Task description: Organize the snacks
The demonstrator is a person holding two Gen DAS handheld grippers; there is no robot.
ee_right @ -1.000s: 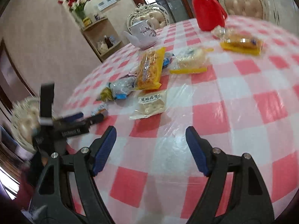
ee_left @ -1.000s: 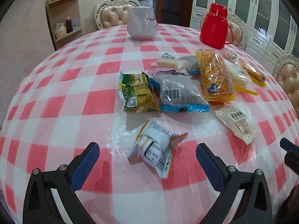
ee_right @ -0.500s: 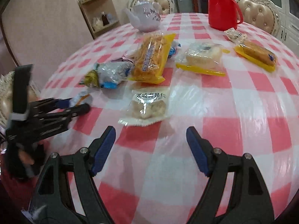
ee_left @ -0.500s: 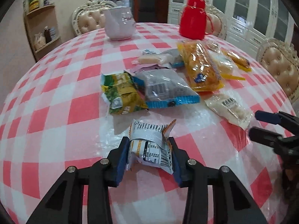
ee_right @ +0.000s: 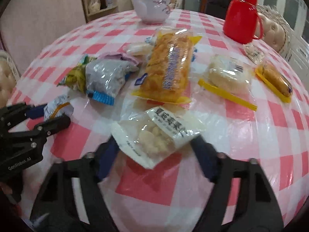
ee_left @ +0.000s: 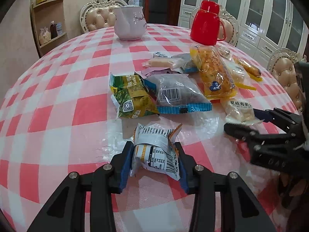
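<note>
Snack packets (ee_left: 174, 94) lay centre-table; only the left wrist view showed the left gripper (ee_left: 154, 164) clamped on the white-orange packet (ee_left: 157, 148), while the right gripper (ee_right: 154, 154), jaws closing, straddled the clear nut packet (ee_right: 156, 133) near the red flask (ee_right: 241, 15).

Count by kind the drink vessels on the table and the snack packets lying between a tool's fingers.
White teapot: 1
Red jug: 1
Packets between fingers: 2 (white packet, left tool; clear packet, right tool; jaws just closing)
Total: 4

Between the blue pads (ee_left: 126, 160) sits a white and orange packet (ee_left: 156, 150). Past it lies a green packet (ee_left: 133, 96) on a pink-and-white checked cloth (ee_left: 58, 96).
</note>
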